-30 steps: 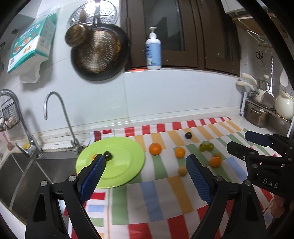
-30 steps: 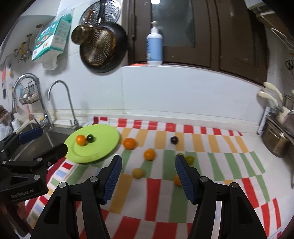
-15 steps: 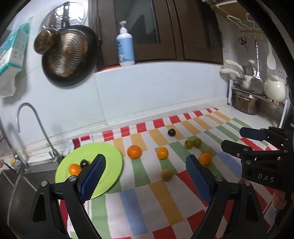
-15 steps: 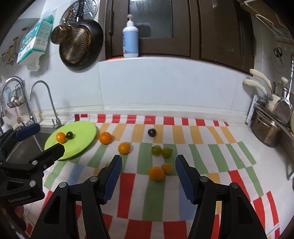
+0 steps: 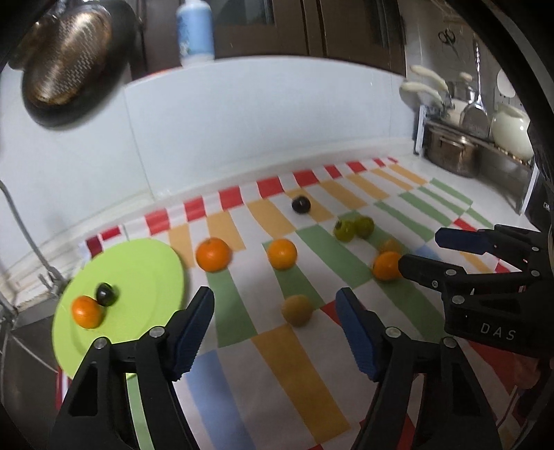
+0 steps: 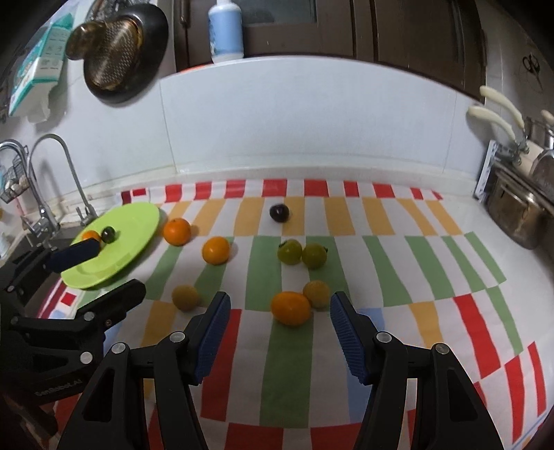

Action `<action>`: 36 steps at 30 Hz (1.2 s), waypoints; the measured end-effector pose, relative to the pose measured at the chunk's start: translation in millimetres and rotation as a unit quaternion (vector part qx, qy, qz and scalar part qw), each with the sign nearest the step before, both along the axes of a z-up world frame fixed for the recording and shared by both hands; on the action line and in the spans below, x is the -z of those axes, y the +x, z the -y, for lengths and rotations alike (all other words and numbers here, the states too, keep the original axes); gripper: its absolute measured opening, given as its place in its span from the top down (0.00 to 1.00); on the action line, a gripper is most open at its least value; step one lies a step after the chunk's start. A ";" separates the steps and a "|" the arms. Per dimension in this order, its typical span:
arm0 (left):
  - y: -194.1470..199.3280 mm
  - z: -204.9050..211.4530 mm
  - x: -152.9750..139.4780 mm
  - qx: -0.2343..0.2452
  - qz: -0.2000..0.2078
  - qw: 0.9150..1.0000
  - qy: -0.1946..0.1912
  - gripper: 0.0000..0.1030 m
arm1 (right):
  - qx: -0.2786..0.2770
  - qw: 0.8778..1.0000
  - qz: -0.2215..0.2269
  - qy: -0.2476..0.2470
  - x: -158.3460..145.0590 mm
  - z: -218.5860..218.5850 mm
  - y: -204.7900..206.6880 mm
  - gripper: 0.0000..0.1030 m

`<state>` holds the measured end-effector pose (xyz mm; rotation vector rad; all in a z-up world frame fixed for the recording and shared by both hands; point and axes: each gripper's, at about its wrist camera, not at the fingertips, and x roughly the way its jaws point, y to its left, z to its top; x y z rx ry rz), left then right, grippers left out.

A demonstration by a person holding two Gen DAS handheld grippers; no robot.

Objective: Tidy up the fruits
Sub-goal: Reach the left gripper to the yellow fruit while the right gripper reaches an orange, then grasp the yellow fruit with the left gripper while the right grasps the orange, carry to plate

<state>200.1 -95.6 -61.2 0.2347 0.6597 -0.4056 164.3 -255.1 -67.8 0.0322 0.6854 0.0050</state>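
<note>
Both grippers hover low over the striped cloth point(image 6: 287, 349), jaws spread wide and empty. The left gripper point(image 5: 275, 332) faces a yellowish fruit point(image 5: 296, 310); the right gripper point(image 6: 279, 341) faces an orange point(image 6: 290, 307). The green plate point(image 6: 135, 221) holds a small orange point(image 5: 86, 311) and a dark fruit point(image 5: 105, 294). Only the right wrist view shows the faucet point(image 6: 55, 166); the left alone shows the white pot point(image 5: 512, 129).

pan point(image 6: 119, 52) hung on wall | soap btl point(image 6: 225, 29) on ledge | faucet point(image 6: 65, 162) left | pot point(image 5: 453, 154) right
</note>
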 end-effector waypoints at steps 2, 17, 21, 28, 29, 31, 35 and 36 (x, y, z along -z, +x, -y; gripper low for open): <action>5.1 2.4 6.7 0.006 -0.012 1.000 0.002 0.37 | 0.003 1.000 -0.010 0.003 6.9 1.9 5.5 0.42; 36.6 18.7 41.6 0.026 -0.083 0.996 0.017 0.59 | 0.015 0.998 -0.060 0.024 37.3 13.0 35.2 0.52; 40.2 17.3 43.3 0.025 -0.092 0.995 0.013 0.65 | 0.013 0.997 -0.065 0.030 40.8 13.3 40.7 0.54; 41.0 19.1 44.7 0.029 -0.094 0.995 0.014 0.73 | 0.009 0.997 -0.067 0.028 42.1 12.3 43.1 0.64; 40.3 18.5 44.1 0.028 -0.094 0.995 0.012 0.73 | 0.008 0.997 -0.067 0.027 41.9 12.4 42.6 0.65; 38.3 17.8 41.7 0.026 -0.091 0.995 0.010 0.73 | 0.005 0.998 -0.062 0.030 39.9 12.2 40.4 0.65; 31.9 12.7 31.8 0.017 -0.081 0.997 0.001 0.73 | -0.006 0.998 -0.050 0.030 33.2 7.4 34.7 0.65; 30.8 11.5 29.8 0.015 -0.079 0.997 -0.001 0.73 | -0.007 0.998 -0.047 0.030 31.8 6.3 33.6 0.65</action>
